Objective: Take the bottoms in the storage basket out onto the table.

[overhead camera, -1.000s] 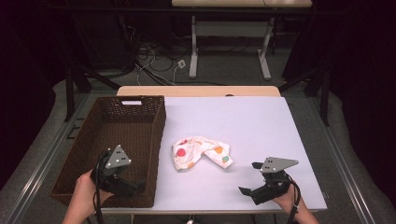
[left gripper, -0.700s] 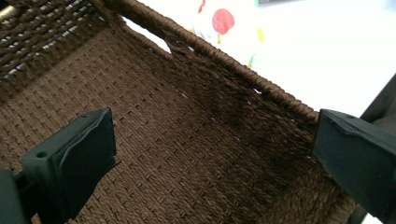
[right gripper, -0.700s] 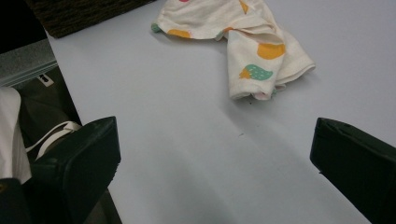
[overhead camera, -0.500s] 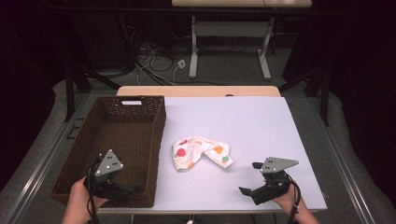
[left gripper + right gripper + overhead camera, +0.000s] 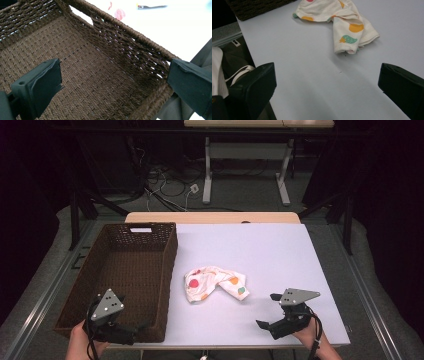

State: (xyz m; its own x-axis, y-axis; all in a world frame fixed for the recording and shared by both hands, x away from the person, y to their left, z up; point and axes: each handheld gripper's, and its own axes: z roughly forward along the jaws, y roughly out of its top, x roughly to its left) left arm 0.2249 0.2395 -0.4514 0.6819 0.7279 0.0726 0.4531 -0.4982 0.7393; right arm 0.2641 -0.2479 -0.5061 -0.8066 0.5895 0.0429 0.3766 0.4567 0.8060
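Observation:
A brown wicker basket (image 5: pixel 125 265) stands on the left of the white table (image 5: pixel 265 245), with nothing in it. A crumpled cream cloth (image 5: pixel 215 282) printed with coloured fruit lies on the table just right of the basket. My left gripper (image 5: pixel 134 331) hangs over the basket's near right corner, jaws pointing right. In the left gripper view it (image 5: pixel 113 75) is open, with the basket's woven floor (image 5: pixel 75 65) between its jaws. My right gripper (image 5: pixel 267 310) rests near the front edge, right of the cloth. It (image 5: pixel 327 75) is open over bare table, facing the cloth (image 5: pixel 342 20).
The basket's corner (image 5: pixel 257 7) shows at the top left of the right gripper view. Behind the table stand another desk's legs (image 5: pixel 207 170) and loose cables (image 5: pixel 165 180) on the floor. Metal rails (image 5: pixel 45 290) run along both sides of the table.
My left gripper has drifted left and a little nearer the front edge of the basket. The right gripper and the cloth have stayed put.

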